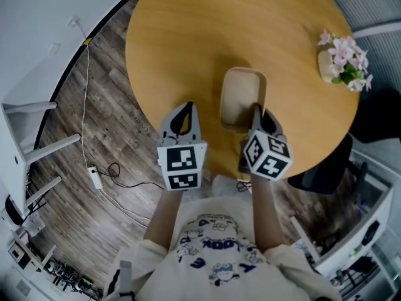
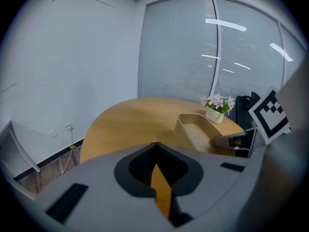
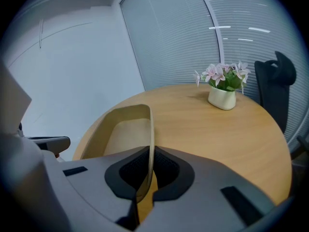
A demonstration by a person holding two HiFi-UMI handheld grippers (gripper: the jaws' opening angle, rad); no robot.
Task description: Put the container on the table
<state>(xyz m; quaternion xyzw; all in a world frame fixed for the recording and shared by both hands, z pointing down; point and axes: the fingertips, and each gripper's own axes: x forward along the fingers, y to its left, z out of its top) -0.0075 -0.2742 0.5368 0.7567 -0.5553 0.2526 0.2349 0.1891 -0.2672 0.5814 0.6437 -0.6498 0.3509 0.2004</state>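
The round, smooth wooden surface (image 1: 200, 36) is mostly bare, with only a small pot of pink flowers (image 1: 343, 61) near its far right rim. The beige, thin-walled oblong container (image 1: 241, 93) lies close to the near edge. The right gripper (image 1: 256, 109) is clamped on its near right wall. The left gripper (image 1: 186, 105), just beside it, is closed and empty.

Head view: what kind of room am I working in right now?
Probably an office or a small meeting room. There is a round wooden table, window blinds along the wall behind it, and a dark office chair beside the table.
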